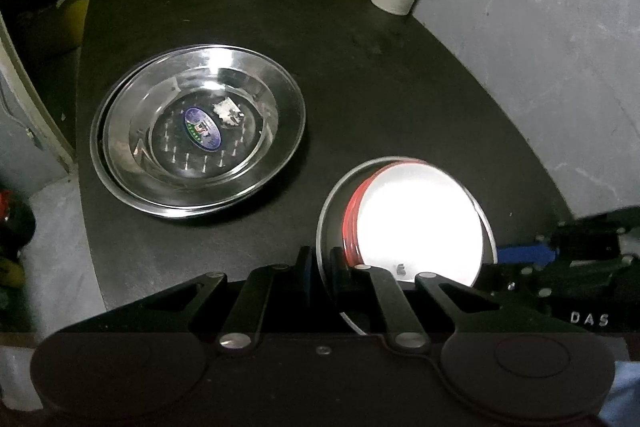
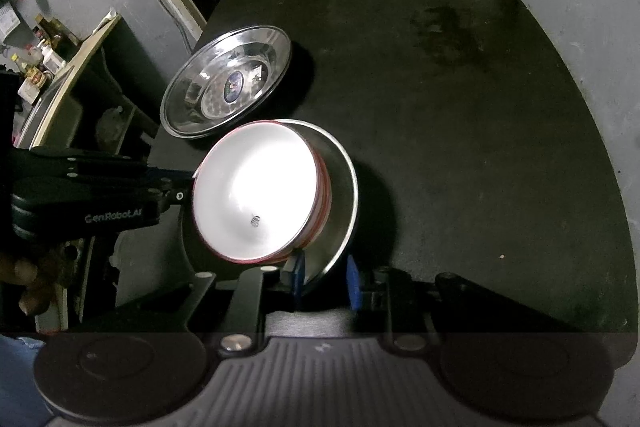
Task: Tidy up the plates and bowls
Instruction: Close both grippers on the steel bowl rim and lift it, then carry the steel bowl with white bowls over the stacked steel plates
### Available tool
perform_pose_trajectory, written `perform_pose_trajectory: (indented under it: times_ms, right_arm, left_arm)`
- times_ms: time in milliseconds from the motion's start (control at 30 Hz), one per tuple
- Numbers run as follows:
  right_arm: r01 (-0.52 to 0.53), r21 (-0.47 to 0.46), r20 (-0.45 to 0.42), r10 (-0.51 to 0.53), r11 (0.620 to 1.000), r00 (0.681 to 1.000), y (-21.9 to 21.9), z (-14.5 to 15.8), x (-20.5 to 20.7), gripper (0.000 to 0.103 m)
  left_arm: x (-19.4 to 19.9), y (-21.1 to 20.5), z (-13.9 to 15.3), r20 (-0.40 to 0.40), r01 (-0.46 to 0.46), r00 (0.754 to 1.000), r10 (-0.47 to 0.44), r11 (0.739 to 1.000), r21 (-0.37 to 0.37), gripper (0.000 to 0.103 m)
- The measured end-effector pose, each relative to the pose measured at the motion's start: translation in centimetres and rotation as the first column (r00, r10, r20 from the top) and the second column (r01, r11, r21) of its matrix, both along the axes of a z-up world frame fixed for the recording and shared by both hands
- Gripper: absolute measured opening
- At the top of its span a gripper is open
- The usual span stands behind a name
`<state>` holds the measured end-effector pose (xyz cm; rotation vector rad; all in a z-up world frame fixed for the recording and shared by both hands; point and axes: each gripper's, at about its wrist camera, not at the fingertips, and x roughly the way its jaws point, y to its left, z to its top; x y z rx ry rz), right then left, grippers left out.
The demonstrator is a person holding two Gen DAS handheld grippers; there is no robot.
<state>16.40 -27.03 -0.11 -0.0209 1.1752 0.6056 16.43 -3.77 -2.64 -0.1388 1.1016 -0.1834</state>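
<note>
On dark table [image 2: 460,115], steel plates [image 1: 200,135], grey walls [image 1: 560,7].

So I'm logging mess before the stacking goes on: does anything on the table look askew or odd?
Yes. The red-rimmed white bowl sits off-centre and tilted in the steel plate, leaning over its edge. The upper of the stacked steel plates carries a small pale scrap by its sticker. A dull stain marks the dark table.

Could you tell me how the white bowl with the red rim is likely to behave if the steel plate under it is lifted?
The white bowl sits off-centre in the tilted steel plate, so it may slide. Its glossy inside suggests a hard, probably breakable glaze.
</note>
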Motion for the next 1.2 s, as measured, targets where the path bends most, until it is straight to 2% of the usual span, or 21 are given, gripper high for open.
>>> perform_pose_trajectory:
  times_ms: [133, 600, 1200]
  right_arm:
    - [0.012, 0.011, 0.000, -0.012, 1.000, 1.000, -0.1, 0.0, -0.1, 0.025]
    - [0.093, 0.059, 0.015, -0.094, 0.994, 0.995, 0.6, 0.4, -0.3, 0.024]
    - [0.172, 0.067, 0.026, -0.174, 0.983, 0.984, 1.5, 1.3, 0.1, 0.024]
  left_arm:
    - [0.1, 0.6, 0.2, 0.006, -0.007, 1.000, 0.007, 1.000, -0.030, 0.007]
    - [1.5, 1.9, 1.6, 0.025, 0.034, 0.999, -0.034, 0.999, -0.030, 0.008]
    - [3.4, 2.9, 2.4, 0.051, 0.093, 0.995, -0.091, 0.995, -0.042, 0.009]
